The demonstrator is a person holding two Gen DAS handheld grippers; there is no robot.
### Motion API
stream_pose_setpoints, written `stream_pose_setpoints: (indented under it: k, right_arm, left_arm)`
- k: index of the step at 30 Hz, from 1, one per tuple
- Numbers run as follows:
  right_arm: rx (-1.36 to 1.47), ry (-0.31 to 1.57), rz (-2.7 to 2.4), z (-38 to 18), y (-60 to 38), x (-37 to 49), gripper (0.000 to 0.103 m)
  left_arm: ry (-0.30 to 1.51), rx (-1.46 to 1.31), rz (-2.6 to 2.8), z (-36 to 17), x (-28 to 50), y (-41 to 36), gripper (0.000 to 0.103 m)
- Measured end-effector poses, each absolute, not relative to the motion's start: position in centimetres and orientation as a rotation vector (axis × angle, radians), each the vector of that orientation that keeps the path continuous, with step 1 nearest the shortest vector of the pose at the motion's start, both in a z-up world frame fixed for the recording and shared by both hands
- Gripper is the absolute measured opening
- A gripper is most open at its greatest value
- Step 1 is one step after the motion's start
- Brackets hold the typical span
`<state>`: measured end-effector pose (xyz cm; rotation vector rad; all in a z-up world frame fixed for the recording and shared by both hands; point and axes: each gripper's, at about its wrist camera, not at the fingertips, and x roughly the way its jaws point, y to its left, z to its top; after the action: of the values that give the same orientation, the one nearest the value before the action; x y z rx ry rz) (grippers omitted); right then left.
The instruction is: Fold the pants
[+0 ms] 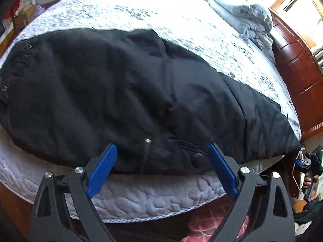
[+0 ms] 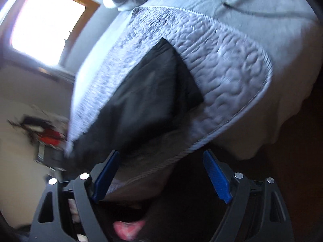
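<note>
Black pants (image 1: 125, 92) spread flat along near mattress (image 1: 141, 199) edge, waistband at rim, left hand-held gripper (image 1: 162, 151) spread wide straddling zipper (image 1: 145, 153), right hand-held gripper (image 2: 161, 157) spread, empty, at mattress corner, far bed surface bare

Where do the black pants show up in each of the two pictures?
Left wrist view: pants fill the middle, waistband and zipper nearest the camera.
Right wrist view: only one dark end shows, centre, on the mattress corner.
Shared landmark: the quilted mattress edge.
</note>
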<state>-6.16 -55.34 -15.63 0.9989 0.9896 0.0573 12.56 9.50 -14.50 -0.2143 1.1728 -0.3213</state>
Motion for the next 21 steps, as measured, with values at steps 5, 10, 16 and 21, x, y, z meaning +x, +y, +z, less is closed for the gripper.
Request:
stream_pose_setpoints:
  k: [5,10,16,21]
  right_arm:
    - [1.011,0.903,0.035,-15.9,-54.7,-2.9,0.053]
    - [0.91,0.894,0.034,-13.7,-54.4,2.6,0.013]
    - [0.786,0.683,0.217,-5.9,-52.6,6.6,0.01]
    - [0.755,0.638,0.218,-5.4,-53.2,5.9,0.01]
  left_arm:
    - [1.172,-0.212,-0.333,-14.4,12.2,8.3,0.093]
    - [1.18,-0.28,-0.309,-14.9,12.0,8.8,0.095]
    - [1.148,-0.409,-0.216,-15.8,12.2,9.8,0.096]
    - [1.102,-0.407,-0.136,-15.7,12.4,9.0,0.097]
